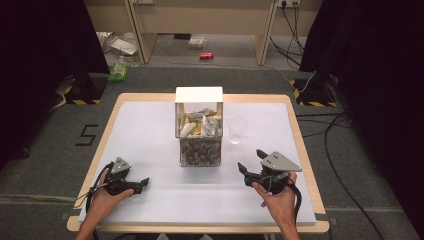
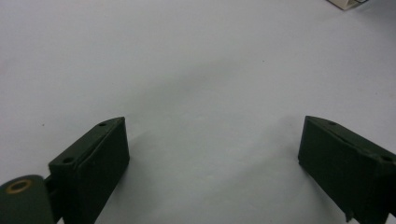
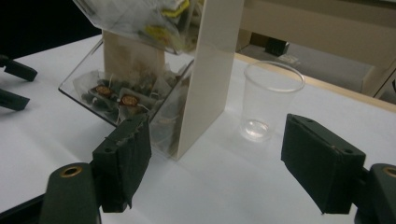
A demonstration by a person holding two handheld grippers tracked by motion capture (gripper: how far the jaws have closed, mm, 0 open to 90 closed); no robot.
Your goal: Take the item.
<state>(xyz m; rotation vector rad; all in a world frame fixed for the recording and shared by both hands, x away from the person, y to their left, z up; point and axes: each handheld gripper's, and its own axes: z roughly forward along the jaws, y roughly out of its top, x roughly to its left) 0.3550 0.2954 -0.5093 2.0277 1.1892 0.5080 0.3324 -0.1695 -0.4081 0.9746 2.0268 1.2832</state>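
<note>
Both grippers low, jaws spread, gripping nothing.
Tea-bag dispenser stands mid-table between left gripper and right gripper; clear cup just beside it.

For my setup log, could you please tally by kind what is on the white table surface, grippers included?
Tea bag dispenser: 1
Clear plastic cup: 1
Hand-held grippers: 2, the left gripper and the right gripper, both open
Total: 4
The tea bags inside the dispenser are too jumbled to count.

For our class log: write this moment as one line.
left gripper: open, empty | right gripper: open, empty | tea-bag dispenser: centre | clear cup: upright, right of it
</note>
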